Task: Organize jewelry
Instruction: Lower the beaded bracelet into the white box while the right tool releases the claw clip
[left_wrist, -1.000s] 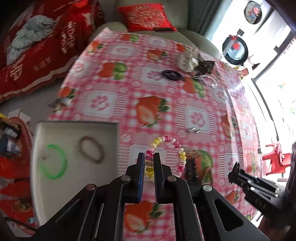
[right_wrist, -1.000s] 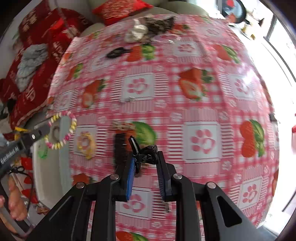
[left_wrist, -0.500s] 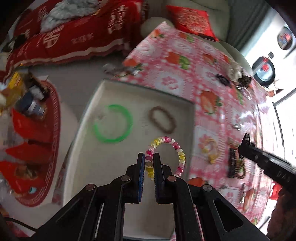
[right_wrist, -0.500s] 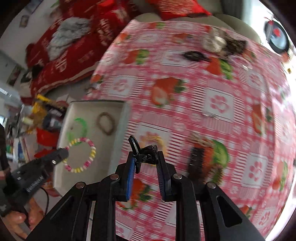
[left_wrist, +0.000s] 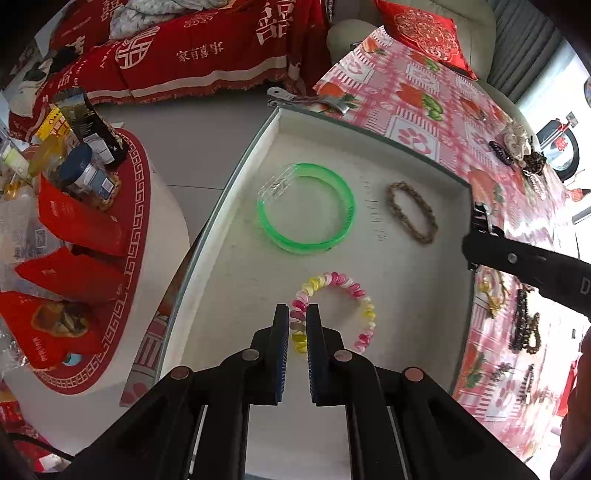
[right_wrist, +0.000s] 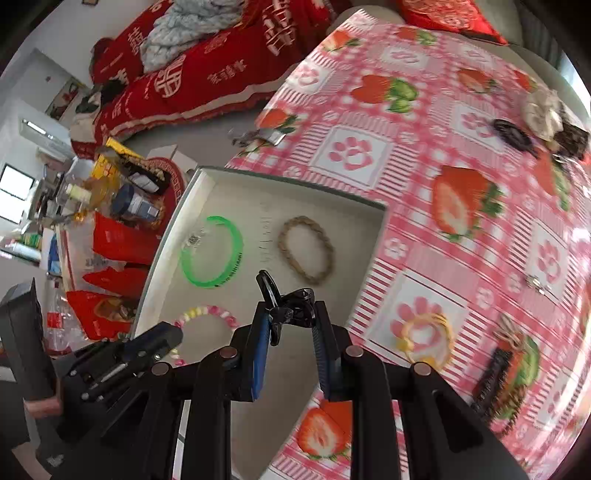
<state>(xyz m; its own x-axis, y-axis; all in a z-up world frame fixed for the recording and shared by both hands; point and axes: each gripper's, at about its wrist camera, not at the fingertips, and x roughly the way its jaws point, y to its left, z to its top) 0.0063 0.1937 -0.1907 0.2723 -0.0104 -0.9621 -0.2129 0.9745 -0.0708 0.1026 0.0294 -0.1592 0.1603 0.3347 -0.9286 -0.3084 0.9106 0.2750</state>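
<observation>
Coil bracelet (left_wrist: 334, 314) pinched in left tool (left_wrist: 297, 325) over white tray (left_wrist: 406, 295); right tool (right_wrist: 290, 325) grips black clip (right_wrist: 286, 306)

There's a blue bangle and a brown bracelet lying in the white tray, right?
Not quite: the bangle is green, not blue. The left wrist view shows it lying in the white tray beside the brown bracelet.
</observation>
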